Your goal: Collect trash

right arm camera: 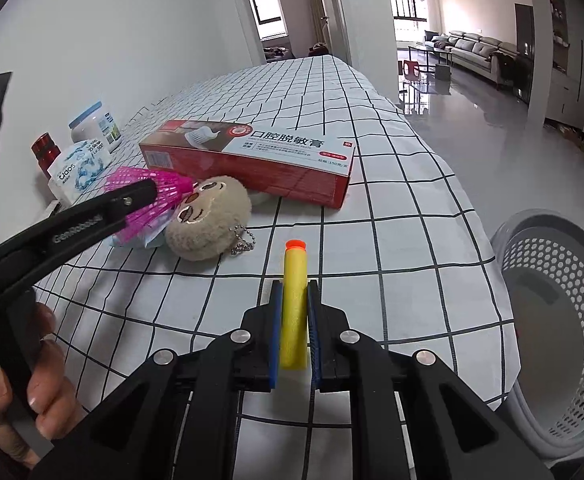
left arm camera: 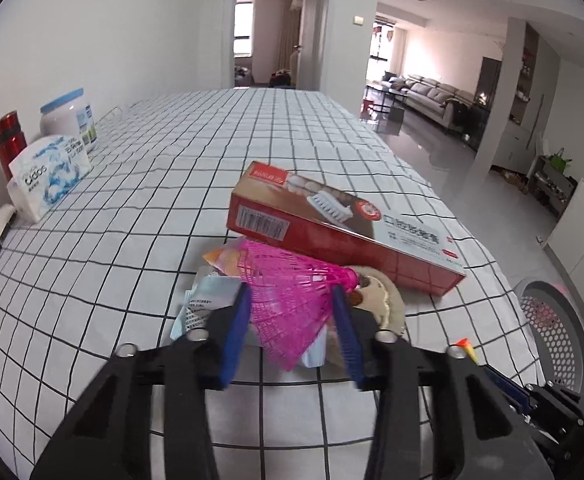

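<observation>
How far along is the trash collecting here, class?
Done: something pink already shows inside the grey basket. In hand: the right gripper grips the yellow foam dart; the left gripper is around the pink shuttlecock. Left: the red toothpaste box, plush keychain and wrappers.

Both wrist views look steeply down, close over the checked table, sharing the red box.

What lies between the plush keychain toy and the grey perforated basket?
In the right wrist view, only bare checked tablecloth separates the plush toy from the basket; the held yellow foam dart sits nearer the camera.
</observation>
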Motion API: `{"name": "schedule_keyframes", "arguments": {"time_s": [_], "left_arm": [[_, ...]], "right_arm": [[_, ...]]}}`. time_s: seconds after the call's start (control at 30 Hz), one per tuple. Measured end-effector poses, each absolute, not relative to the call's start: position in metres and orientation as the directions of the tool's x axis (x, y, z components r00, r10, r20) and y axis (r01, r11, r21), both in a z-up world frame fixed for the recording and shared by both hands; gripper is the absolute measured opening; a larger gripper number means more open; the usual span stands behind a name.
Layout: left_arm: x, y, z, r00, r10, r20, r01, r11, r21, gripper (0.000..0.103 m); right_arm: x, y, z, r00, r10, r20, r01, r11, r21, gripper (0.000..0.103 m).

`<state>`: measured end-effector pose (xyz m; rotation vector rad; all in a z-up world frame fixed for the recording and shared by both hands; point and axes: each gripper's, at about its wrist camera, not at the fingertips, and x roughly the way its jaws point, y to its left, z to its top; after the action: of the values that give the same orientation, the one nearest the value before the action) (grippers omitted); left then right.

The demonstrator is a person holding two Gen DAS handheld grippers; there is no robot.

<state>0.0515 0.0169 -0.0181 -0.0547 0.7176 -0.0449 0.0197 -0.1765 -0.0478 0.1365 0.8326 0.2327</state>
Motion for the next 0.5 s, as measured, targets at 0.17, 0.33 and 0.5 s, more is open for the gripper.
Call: {"name": "schedule_keyframes", "arguments": {"time_s": [0.17,0.33,0.5], "left_arm": [[0.045,0.018,-0.017,0.749,-0.09,-0.656,0.05,0.996,-0.08,0.029],[0.036,0.018,-0.012,0.744,-0.122,-0.657,0.074,0.992,-0.1,0.004],[0.029,0.009,-0.005,0.756,-0.13,-0.641,0.094,0.992,-0.089,0.004]], "right_arm": [[0.017,-0.18,-0.047,0.654,0.259,-0.711,-0.15,0.965,0.214,0.012],[0.016,-0.186,-0.043,0.664,0.252,-0.704,-0.137,0.966,0.217,0.012],[0.011,-0.195,-0.039,0.677,0.245,-0.694,-0.123,0.967,0.221,0.012]]}}
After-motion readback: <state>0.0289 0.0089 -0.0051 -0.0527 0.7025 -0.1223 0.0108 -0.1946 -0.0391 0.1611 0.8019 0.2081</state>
